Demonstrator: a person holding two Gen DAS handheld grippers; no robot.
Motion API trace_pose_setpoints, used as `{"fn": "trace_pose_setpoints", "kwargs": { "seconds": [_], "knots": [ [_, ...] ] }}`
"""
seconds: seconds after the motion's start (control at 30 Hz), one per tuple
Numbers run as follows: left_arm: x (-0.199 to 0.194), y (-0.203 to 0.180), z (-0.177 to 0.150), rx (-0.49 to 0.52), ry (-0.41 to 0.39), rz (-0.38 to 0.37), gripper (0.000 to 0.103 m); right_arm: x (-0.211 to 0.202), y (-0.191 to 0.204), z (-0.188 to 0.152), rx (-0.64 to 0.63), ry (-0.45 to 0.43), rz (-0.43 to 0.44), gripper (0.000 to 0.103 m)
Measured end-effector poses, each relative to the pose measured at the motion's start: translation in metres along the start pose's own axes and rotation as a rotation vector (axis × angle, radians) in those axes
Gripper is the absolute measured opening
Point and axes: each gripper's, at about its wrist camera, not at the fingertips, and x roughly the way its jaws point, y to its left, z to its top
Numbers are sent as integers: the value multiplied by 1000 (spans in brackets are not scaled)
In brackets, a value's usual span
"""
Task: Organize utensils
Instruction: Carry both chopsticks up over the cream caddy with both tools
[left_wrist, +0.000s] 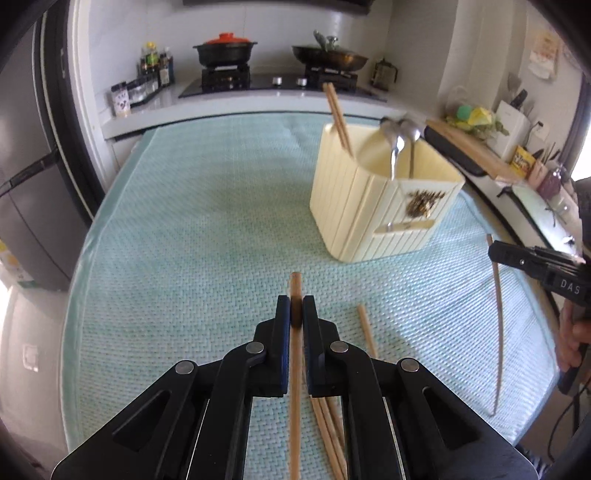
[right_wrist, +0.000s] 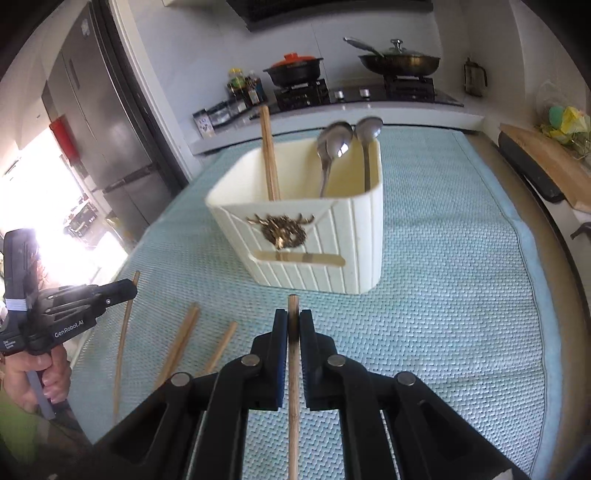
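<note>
The holder stands mid-frame on the mat, with chopsticks and spoons inside. Loose chopsticks lie on the mat at lower left.

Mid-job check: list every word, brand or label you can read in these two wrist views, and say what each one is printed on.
"DAS": right gripper, on its black body; the word runs out of frame.
"GenRobot.AI": left gripper, on its black body.
Small white print below that: too small to read.
Yellow packet on the side counter: print blurred.
Spice jar label by the stove: blurred.
Utensil holder: gold ornament only, no text.
</note>
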Motion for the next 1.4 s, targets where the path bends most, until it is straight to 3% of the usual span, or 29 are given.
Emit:
{"fn": "trace_pose_setpoints", "kwargs": {
  "seconds": [0.3, 0.67, 1.03, 1.4],
  "knots": [
    [-91, -7, 15, 21, -200, -53, 5, -92, 36, -10, -82, -195, 34, 6],
    [-120, -17, 23, -8, -287, -100, 4, -145, 77, -2, -200, -406, -56, 6],
    [-138, -18, 50, -23, -334, -163, 4, -155, 81, 21, -222, -452, -65, 6],
    [-136, -33, 126, -33, -358, -225, 4, -163, 84, 74, -238, -490, -51, 6]
  ]
}}
